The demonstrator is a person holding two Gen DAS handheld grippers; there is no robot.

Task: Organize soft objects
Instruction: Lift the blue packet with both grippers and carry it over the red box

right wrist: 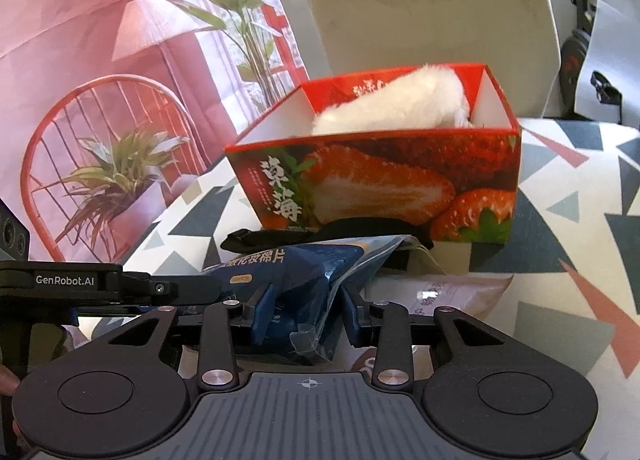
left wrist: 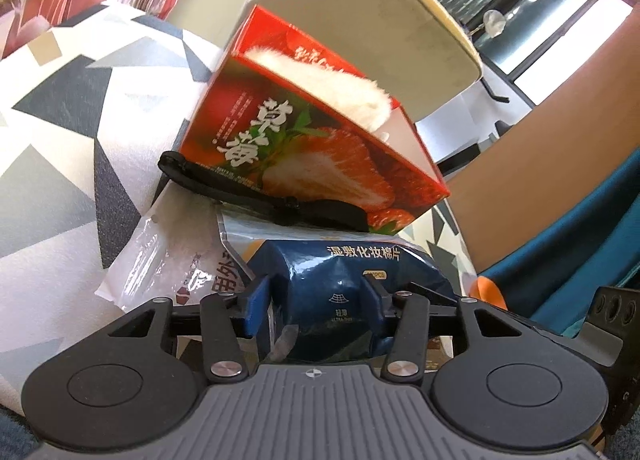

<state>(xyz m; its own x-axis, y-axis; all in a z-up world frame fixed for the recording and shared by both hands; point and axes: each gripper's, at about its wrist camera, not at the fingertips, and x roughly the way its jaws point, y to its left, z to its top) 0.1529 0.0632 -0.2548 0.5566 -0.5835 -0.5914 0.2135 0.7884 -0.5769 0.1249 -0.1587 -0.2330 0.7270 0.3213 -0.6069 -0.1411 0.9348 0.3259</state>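
left gripper (left wrist: 320,292) clamped on the dark blue cotton-pad pack (left wrist: 340,272), blue fingers pressing into both sides; right gripper (right wrist: 308,300) pinched on the same pack (right wrist: 304,284) from the other end, film crumpled between its pads. Pack sits just above a white plastic pouch (left wrist: 168,260) on the triangle-print tablecloth (left wrist: 60,120). Directly beyond: black strap (left wrist: 240,188) lying along the base of the red strawberry box (left wrist: 304,148), touching it. Box is open-topped, white fluffy item (right wrist: 400,104) inside it, poking above the rim toward the right side. Beige chair back (right wrist: 432,4) behind the box, red-pink backdrop print (right wrist: 100,60) off to the left
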